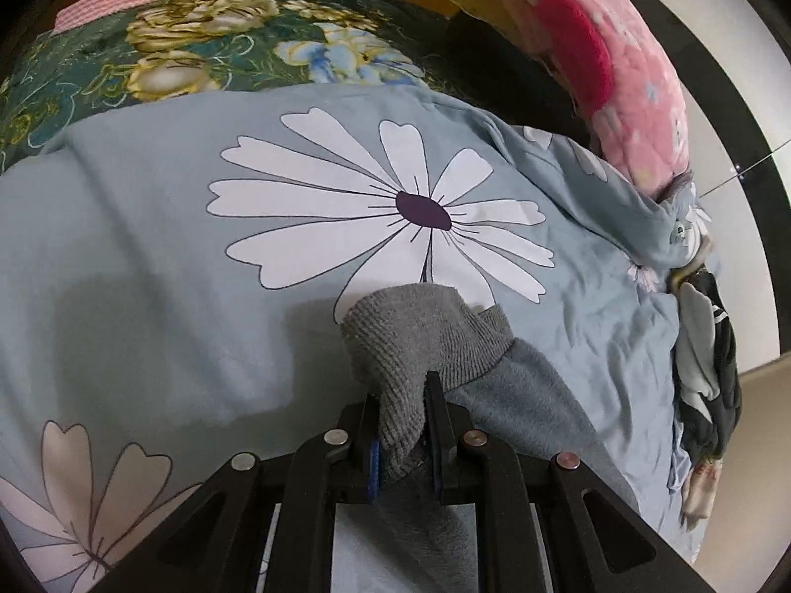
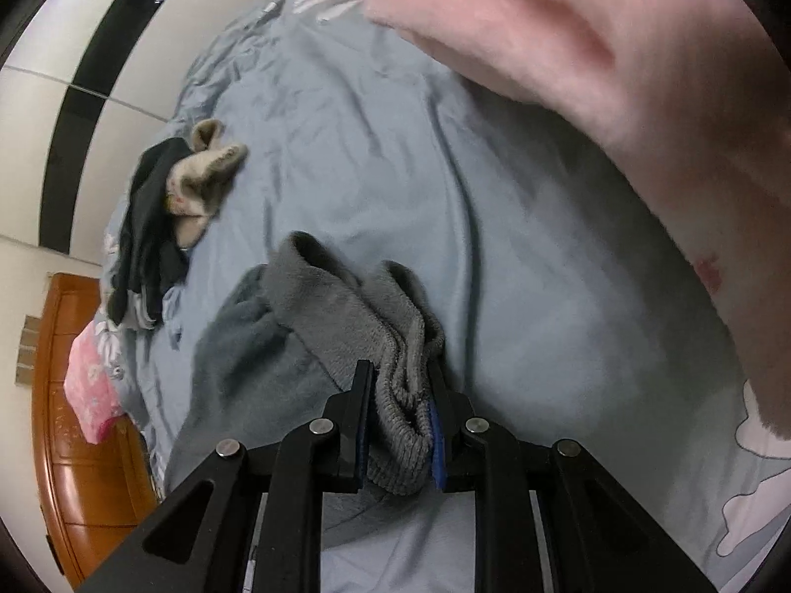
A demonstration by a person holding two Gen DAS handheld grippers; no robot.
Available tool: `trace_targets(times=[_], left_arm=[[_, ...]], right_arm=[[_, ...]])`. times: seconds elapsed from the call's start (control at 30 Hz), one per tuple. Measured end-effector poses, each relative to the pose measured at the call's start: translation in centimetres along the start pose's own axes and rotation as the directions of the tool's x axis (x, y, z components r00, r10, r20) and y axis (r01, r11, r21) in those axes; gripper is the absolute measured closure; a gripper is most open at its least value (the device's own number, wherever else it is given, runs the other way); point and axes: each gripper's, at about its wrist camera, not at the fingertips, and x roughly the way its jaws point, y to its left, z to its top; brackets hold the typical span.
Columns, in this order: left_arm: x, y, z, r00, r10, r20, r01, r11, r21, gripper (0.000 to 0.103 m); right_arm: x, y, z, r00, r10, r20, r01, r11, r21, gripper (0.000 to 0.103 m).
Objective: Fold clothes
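**Left wrist view: both grippers pinch the grey garment's ribbed band above the bed**

Nearest the lens, the left gripper (image 1: 401, 425) has its jaws pressed onto a bunched fold of the ribbed band of the grey garment (image 1: 514, 395). From that pinch the fleecy body trails away to the right and downward, lying on the blue flowered bedcover (image 1: 148, 227). In the right wrist view, the right gripper (image 2: 399, 412) likewise clamps the ribbed band, doubled over between its pads, while the garment's body falls off to the left. So the band seems to run from one gripper to the other, and the cloth hangs between and below them; each hand is nearest its own end. Judging from this, the coming fold turns on carrying that held edge over the trailing body. Farther off, a dark pile of clothes (image 2: 148, 247) sits near the bed's edge, well apart, and a pink blanket (image 1: 618, 74) lies beyond.
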Motion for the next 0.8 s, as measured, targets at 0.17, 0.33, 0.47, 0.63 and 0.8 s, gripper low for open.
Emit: trace_targets(times=[0.17, 0.33, 0.47, 0.63, 0.8], left_arm=[[0.0, -0.4, -0.2, 0.999, -0.004, -0.05, 0.003, 1.0, -0.016, 0.085], [-1.9, -0.8, -0.4, 0.994, -0.069, -0.088, 0.069, 0.998, -0.012, 0.065], [-4.1, -0.7, -0.8, 0.995, -0.056, -0.082, 0.055, 0.998, -0.003, 0.06], [-6.9, -2.6, -4.2, 0.997, -0.047, -0.058, 0.05, 0.997, 0.051, 0.06], [-7.6, -8.6, -10.9, 0.971, -0.158, -0.182, 0.193, 0.961, 0.196, 0.06]], right_arm=[[0.0, -0.2, -0.3, 1.0, -0.018, -0.002, 0.018, 1.0, 0.021, 0.083], [-0.7, 0.6, -0.5, 1.0, -0.006, -0.01, 0.006, 1.0, 0.022, 0.078], [-2.8, 2.5, -1.3, 0.997, -0.076, 0.021, 0.078, 0.995, -0.066, 0.071], [-4.6, 6.2, -3.8, 0.99, -0.136, 0.041, 0.142, 0.962, -0.233, 0.068], [-4.0, 9.2, -6.0, 0.983, -0.175, 0.063, 0.186, 0.919, -0.347, 0.068]])
